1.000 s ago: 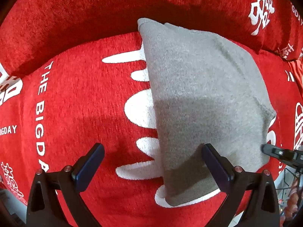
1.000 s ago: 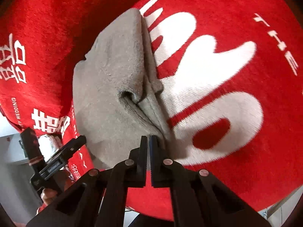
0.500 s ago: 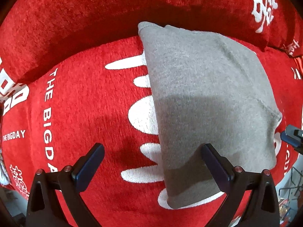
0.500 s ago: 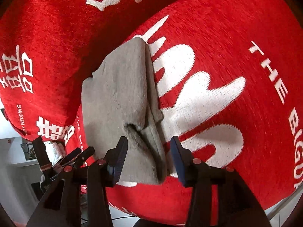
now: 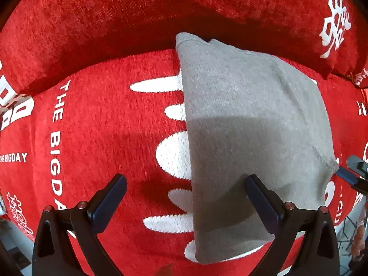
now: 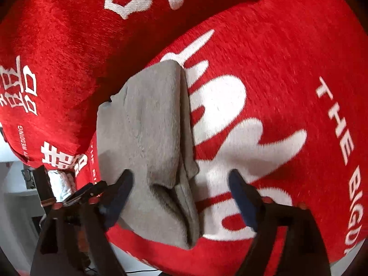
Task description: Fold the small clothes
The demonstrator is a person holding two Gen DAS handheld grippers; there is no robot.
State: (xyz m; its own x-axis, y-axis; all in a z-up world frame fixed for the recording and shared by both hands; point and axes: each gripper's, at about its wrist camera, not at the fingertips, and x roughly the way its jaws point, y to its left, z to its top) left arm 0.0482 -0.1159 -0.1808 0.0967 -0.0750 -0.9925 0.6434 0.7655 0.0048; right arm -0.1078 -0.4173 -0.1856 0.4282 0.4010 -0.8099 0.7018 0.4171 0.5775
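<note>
A small grey garment point(image 5: 248, 138) lies folded on a red seat cushion point(image 5: 103, 126) with white lettering. In the right wrist view the grey garment point(image 6: 149, 126) shows a loose fold along its right edge. My left gripper point(image 5: 184, 197) is open and empty, above the garment's near left edge. My right gripper point(image 6: 181, 195) is open and empty, its jaws wide apart on either side of the garment's near end. The right gripper's tip point(image 5: 356, 172) shows at the right edge of the left wrist view.
A red back cushion point(image 5: 161, 11) with white characters rises behind the seat. The seat's front edge point(image 6: 161, 255) lies just below the garment. Floor and furniture point(image 6: 13, 195) show past the cushion's left end.
My right gripper has let go of the garment's edge, opened wide and drawn back. The garment has settled flat. My left gripper has barely moved.
</note>
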